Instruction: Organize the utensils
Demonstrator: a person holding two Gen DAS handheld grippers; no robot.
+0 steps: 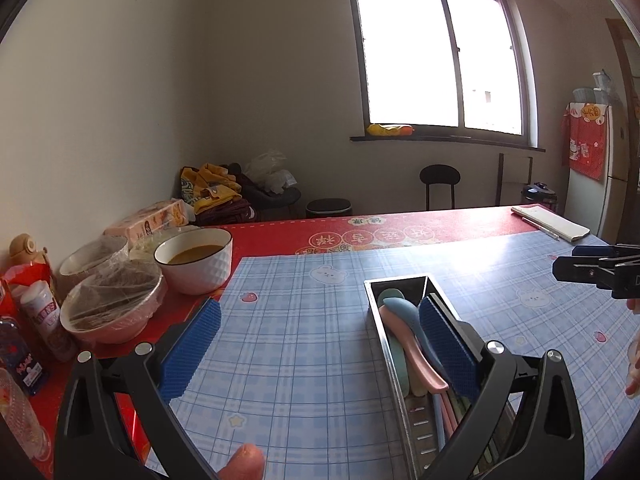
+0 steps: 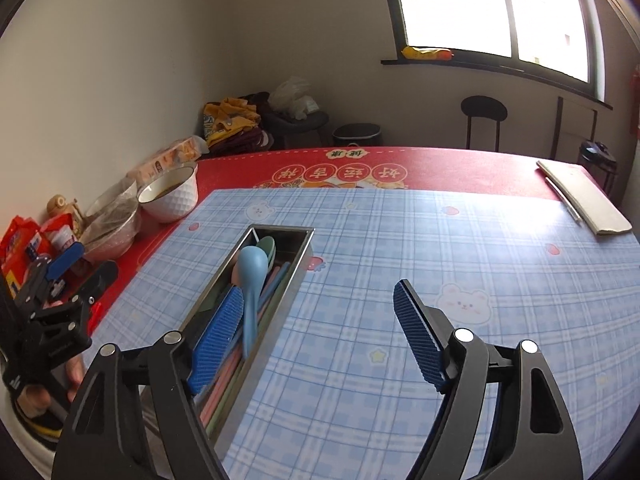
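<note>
So the stainless utensil tray (image 2: 276, 276) is sat on the blue plaid mat (image 2: 400, 264), roughly mid-table, with its long axis running from the near edge of the table toward the far red strip of the tablecloth (image 2: 440, 160). Everything that can be made out is already packed inside it: a blue spoon (image 2: 252, 276), a green spoon (image 2: 267, 245) behind it, a pink spoon (image 1: 404, 344), and a bundle of pastel chopsticks (image 2: 276, 286) laid lengthwise along the tray.

Both tools are held spread wide with nothing pinched between the pads. The left gripper (image 1: 316, 354) is hung over bare mat, with the tray lying off to its right so that its right pad is seen overlapping the tray's rim. The right gripper (image 2: 318, 340) is mirrored: the tray lies to its left, with its left pad right over the spoon handle, and open mat is framed between the fingers.

Neither is centred on the tray, so it's kind of a tie on nearness; the right one probably has a slight edge, since the blue spoon's handle is pointed back toward it. No loose utensil is seen out on the mat, so the sorting looks basically done. If anything gets nudged next, a sideways shift inward would be needed first, and the jaws lined across the tray's short side.
</note>
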